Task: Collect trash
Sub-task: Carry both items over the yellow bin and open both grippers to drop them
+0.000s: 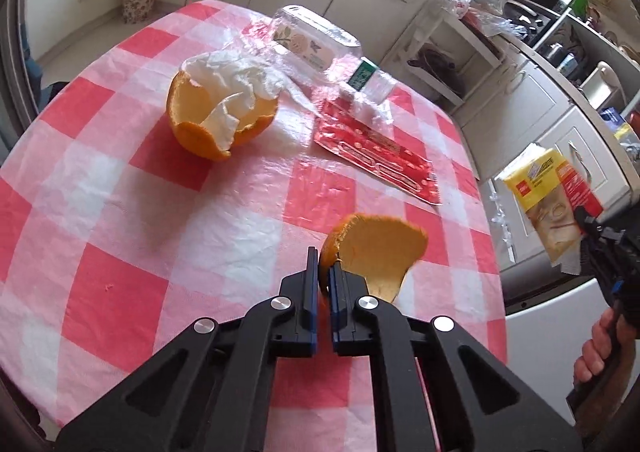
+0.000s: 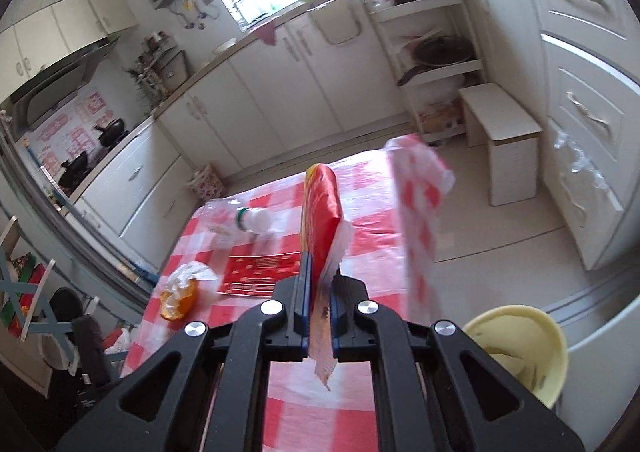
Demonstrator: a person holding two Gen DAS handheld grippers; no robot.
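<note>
Pinching a curled, pithy orange peel piece [image 1: 376, 244], the left hand-held gripper [image 1: 325, 272] hangs over the glossy checked table [image 1: 120, 212] near its right edge. Clamped in the right hand-held gripper [image 2: 320, 272], a crinkly yellow-red snack wrapper [image 2: 322, 212] stands off that edge beside a pale yellow bin [image 2: 556, 364].
</note>
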